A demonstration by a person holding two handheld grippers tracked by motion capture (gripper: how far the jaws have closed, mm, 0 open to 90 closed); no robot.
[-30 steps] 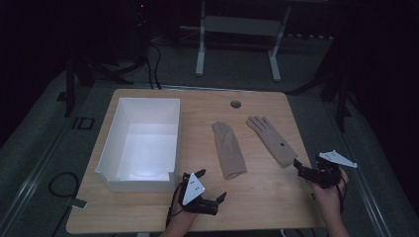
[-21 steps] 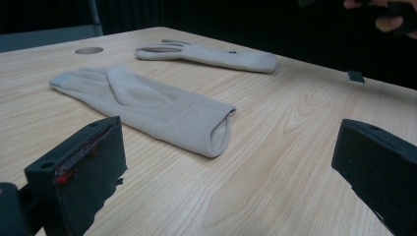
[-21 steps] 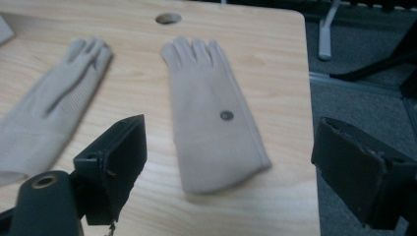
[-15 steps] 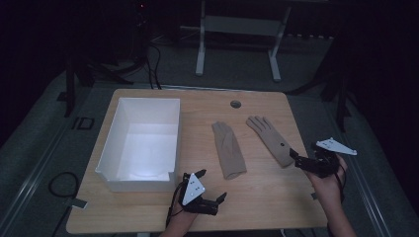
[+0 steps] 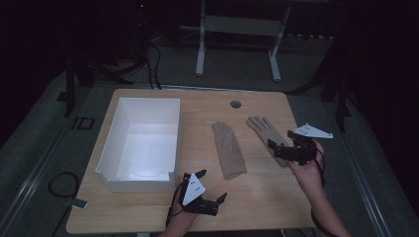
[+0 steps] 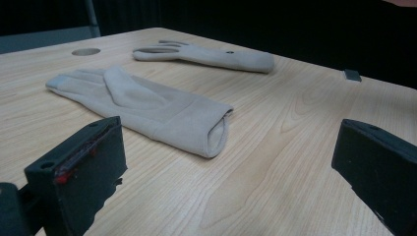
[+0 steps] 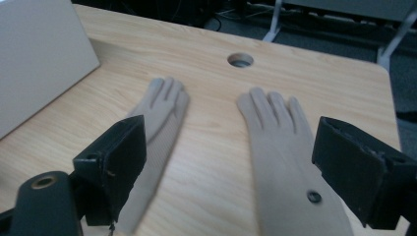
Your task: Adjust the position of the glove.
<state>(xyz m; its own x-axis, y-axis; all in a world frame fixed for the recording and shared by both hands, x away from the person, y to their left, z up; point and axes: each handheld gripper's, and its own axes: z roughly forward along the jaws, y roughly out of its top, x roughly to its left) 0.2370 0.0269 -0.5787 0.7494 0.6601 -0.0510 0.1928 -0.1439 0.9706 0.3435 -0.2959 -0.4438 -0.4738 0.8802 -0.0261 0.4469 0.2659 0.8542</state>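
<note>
Two beige gloves lie flat on the wooden table (image 5: pixel 257 197). The left glove (image 5: pixel 228 149) (image 6: pixel 147 105) (image 7: pixel 155 125) sits mid-table with its cuff toward me. The right glove (image 5: pixel 265 131) (image 6: pixel 206 54) (image 7: pixel 285 157) has its fingers spread and a small snap on its cuff. My right gripper (image 5: pixel 278 149) (image 7: pixel 228 172) hovers open over the right glove's cuff, jaws wide either side of it. My left gripper (image 5: pixel 220 201) (image 6: pixel 228 172) rests low at the table's front edge, open and empty, facing the left glove's cuff.
A white open box (image 5: pixel 141 140) (image 7: pixel 34 59) stands on the left half of the table. A round cable hole (image 5: pixel 235 104) (image 7: pixel 240 60) sits at the far edge. Dark floor and a metal frame (image 5: pixel 237 29) lie beyond the table.
My right gripper has moved forward and leftward from the table's right edge to above the right glove's cuff. The left gripper has stayed put.
</note>
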